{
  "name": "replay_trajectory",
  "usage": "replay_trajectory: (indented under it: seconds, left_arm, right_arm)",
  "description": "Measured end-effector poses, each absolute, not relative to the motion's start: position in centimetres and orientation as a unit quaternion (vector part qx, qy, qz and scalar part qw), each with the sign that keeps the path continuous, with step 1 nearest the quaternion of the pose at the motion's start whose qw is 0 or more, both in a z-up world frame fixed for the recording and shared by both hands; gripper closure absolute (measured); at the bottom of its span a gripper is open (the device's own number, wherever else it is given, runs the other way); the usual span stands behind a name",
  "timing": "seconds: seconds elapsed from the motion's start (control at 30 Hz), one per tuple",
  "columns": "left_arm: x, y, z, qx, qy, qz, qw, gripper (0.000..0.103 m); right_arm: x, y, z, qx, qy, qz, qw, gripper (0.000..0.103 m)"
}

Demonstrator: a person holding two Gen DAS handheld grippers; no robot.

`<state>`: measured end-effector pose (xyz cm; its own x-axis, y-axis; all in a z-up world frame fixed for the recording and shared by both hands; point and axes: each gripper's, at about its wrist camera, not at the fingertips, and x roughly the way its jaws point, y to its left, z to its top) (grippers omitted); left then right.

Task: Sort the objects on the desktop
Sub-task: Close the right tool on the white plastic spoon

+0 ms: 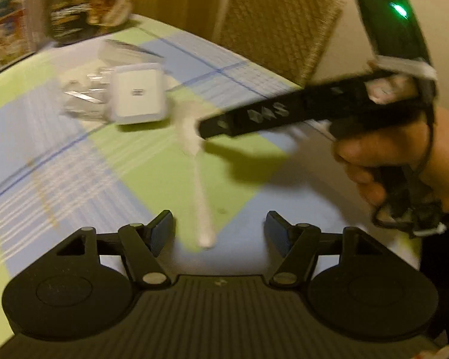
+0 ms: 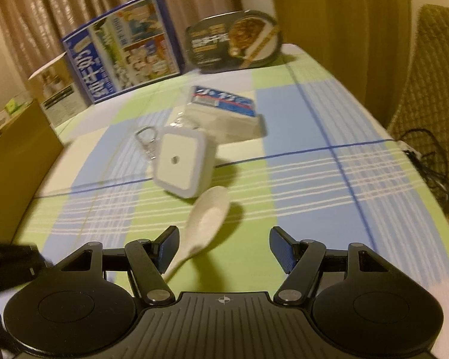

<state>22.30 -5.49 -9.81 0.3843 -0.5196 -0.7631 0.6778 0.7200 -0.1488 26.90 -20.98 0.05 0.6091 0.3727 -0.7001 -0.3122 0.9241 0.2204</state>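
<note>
The left gripper [image 1: 220, 230] tilts downward, jaws spread around the white spoon [image 1: 194, 161] handle without pressing. The right gripper [image 2: 223, 246], held by a hand [image 1: 404, 161] at frame right, is spread too. Checked surface [image 2: 329, 194] lies bare lower right.

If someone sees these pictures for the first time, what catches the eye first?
A white ceramic spoon lies in the middle of the green and blue checked tablecloth, just ahead of the open left gripper and right gripper. Beyond its bowl sits a white square plastic device, apparently touching it.
</note>
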Motion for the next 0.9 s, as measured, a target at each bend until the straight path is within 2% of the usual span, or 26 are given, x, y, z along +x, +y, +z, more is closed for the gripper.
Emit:
replay_trajectory:
  seconds: [0.23, 0.4, 0.47, 0.5, 0.53, 0.63, 0.7, 0.9]
  left_arm:
    - [24.4, -0.5, -9.5, 0.041, 0.436, -0.210, 0.874, 0.039]
    - [25.2, 0.9, -9.6, 0.035, 0.443, -0.171, 0.879, 0.038]
    - [25.0, 1.2, -9.7, 0.036, 0.446, -0.170, 0.878, 0.037]
    - [25.0, 1.2, -9.7, 0.034, 0.446, -0.171, 0.878, 0.036]
    - [25.1, 1.1, -9.6, 0.034, 0.446, -0.171, 0.878, 0.036]
    - [25.6, 0.6, -9.7, 0.037, 0.443, -0.174, 0.879, 0.035]
    - [26.0, -0.1, -9.7, 0.041, 0.439, -0.178, 0.880, 0.034]
    - [27.7, -2.9, -8.9, 0.055, 0.405, -0.210, 0.888, 0.034]
  right_arm:
    - [27.4, -18.7, -0.9, 0.009, 0.392, 0.182, 0.902, 0.038]
    - [27.2, -16.6, -1.7, -0.045, 0.375, 0.174, 0.909, 0.038]
    - [27.0, -16.2, -1.8, -0.064, 0.370, 0.173, 0.911, 0.052]
    - [26.9, -16.2, -1.8, -0.073, 0.367, 0.175, 0.911, 0.067]
    - [26.9, -16.4, -1.7, -0.075, 0.367, 0.176, 0.910, 0.076]
    - [27.0, -17.3, -1.6, -0.069, 0.372, 0.167, 0.910, 0.094]
    - [27.3, -18.1, -1.3, -0.052, 0.378, 0.161, 0.910, 0.099]
    - [28.6, -20.0, -0.4, -0.029, 0.381, 0.143, 0.913, 0.100]
